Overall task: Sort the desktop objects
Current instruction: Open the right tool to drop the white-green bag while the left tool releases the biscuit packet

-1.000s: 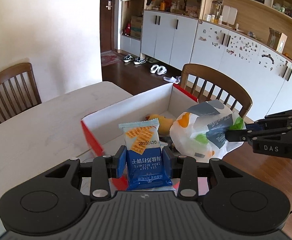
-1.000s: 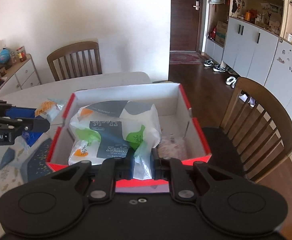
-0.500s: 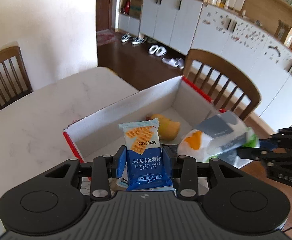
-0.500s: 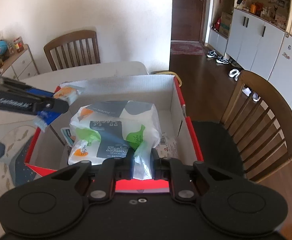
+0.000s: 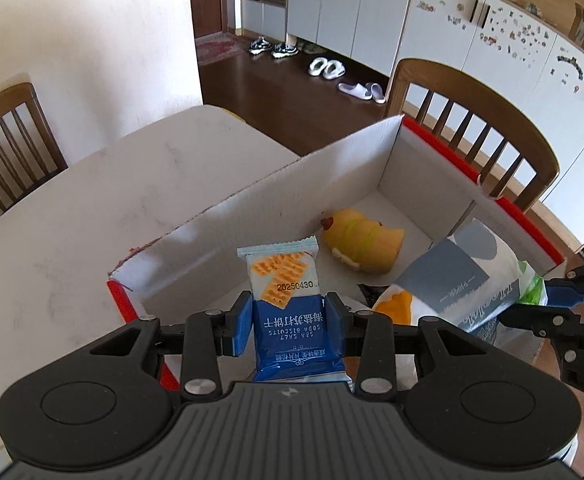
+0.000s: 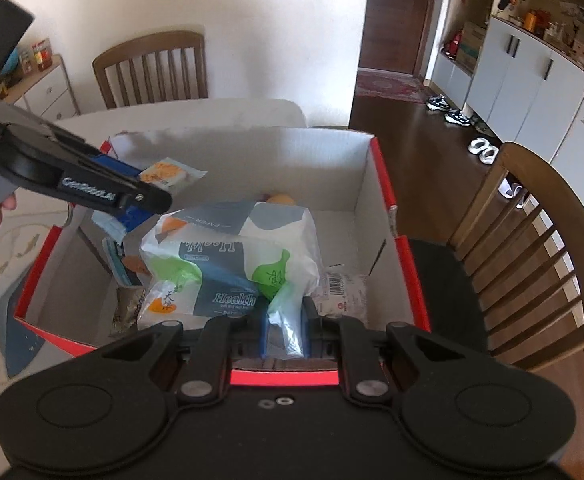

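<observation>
box interior (image 5: 408,184) is lying directly below and ahead of both grippers. left gripper (image 5: 288,322) is clenching a soda biscuit packet (image 5: 286,300) upright, long axis running along the fingers, hovering over the near-left corner of the red cardboard box (image 6: 382,184). right gripper (image 6: 285,330) is pinching the tail of a tissue pack (image 6: 228,268), which is sitting low inside the box (whether it is touching the floor is unclear). a yellow plush toy (image 5: 362,242) is lying further in. judging by this, the biscuits need only a short drop, and the left hand is nearer the free space.
</observation>
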`<state>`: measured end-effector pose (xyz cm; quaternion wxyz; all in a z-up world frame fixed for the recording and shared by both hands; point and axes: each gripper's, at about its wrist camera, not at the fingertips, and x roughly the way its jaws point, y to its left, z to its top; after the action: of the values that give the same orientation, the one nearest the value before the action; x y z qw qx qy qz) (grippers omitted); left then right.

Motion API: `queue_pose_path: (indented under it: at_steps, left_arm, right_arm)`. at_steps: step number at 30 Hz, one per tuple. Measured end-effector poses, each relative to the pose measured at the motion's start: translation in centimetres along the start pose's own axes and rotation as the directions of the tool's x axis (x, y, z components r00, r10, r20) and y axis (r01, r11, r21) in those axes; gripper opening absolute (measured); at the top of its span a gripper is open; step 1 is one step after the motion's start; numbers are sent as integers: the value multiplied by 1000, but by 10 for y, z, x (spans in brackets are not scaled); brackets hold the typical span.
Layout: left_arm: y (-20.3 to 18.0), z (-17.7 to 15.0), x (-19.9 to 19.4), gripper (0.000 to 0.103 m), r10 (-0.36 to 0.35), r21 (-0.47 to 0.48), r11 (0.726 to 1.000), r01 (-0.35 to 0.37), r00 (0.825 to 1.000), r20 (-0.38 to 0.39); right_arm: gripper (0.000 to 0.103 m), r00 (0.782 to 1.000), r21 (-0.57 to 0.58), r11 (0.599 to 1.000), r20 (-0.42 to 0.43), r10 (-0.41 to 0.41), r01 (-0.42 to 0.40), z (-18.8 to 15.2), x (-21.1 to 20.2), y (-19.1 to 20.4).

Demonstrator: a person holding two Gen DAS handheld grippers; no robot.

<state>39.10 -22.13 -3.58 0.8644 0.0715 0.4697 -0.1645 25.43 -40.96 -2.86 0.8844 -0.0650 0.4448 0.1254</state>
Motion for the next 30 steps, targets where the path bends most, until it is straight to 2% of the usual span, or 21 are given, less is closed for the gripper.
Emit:
queue_pose_path:
  at_steps: [11, 21, 23, 26, 27, 29, 30]
  left_arm:
    - [3, 1, 23, 37, 4, -4, 1000, -5, 999, -44]
    - [7, -2, 41, 37, -45, -37, 998, 41, 992, -122]
    - [7, 0, 42, 37, -45, -42, 998, 39, 991, -129]
    - [7, 1, 44, 37, -48, -45, 998, 42, 989, -142]
    - [7, 2, 44, 37, -51, -48, 998, 45, 988, -144]
    - [7, 2, 43, 44, -60, -54, 997, 53, 988, -144]
    - [7, 2, 42, 46, -70, -58, 996, 62, 987, -142]
  right_arm:
    - [15, 999, -63, 998, -49, 10, -13, 2, 20, 6]
    - [18, 998, -61, 998, -68, 4, -8, 5, 32, 5]
    - [25, 998, -63, 998, -68, 2, -6, 5, 33, 5]
    - [30, 998, -55, 998, -66, 3, -7, 6, 33, 6]
    - [37, 998, -54, 999, -64, 4, -8, 6, 32, 6]
    - [46, 999, -51, 999, -53, 9, -12, 6, 31, 5]
    - [47, 999, -51, 999, -51, 12, -14, 5, 30, 5]
